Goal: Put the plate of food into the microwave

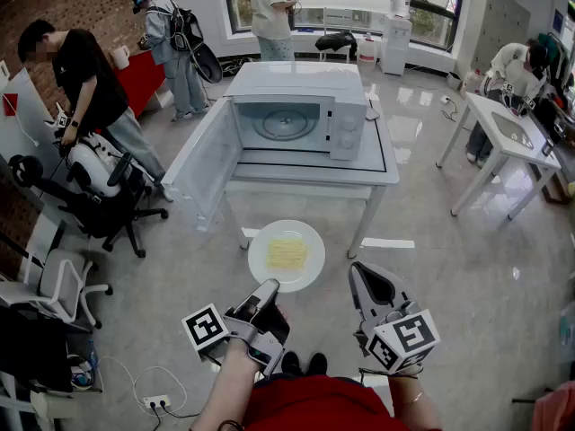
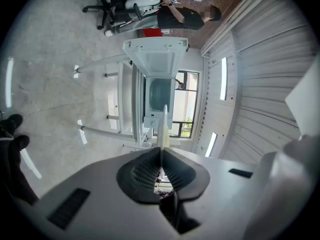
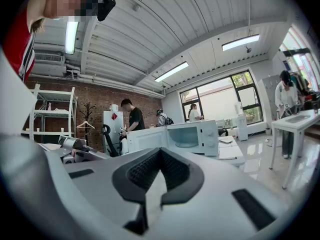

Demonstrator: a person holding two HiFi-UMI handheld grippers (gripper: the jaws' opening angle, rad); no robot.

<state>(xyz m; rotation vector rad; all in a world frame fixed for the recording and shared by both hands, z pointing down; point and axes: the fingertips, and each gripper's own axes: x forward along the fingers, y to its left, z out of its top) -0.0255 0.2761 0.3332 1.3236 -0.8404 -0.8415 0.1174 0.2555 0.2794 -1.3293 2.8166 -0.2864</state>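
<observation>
Ahead of the left tool [image 1: 269,286], white plate [image 1: 259,260] of yellow food [image 1: 287,253] pinched by its rim, open microwave [image 1: 347,126] beyond on the bench [image 1: 388,167] — right tool [image 1: 363,271] alongside, jaws together, empty.

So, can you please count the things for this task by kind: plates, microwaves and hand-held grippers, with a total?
plate: 1
microwave: 1
grippers: 2 (left gripper, right gripper)
total: 4
</observation>
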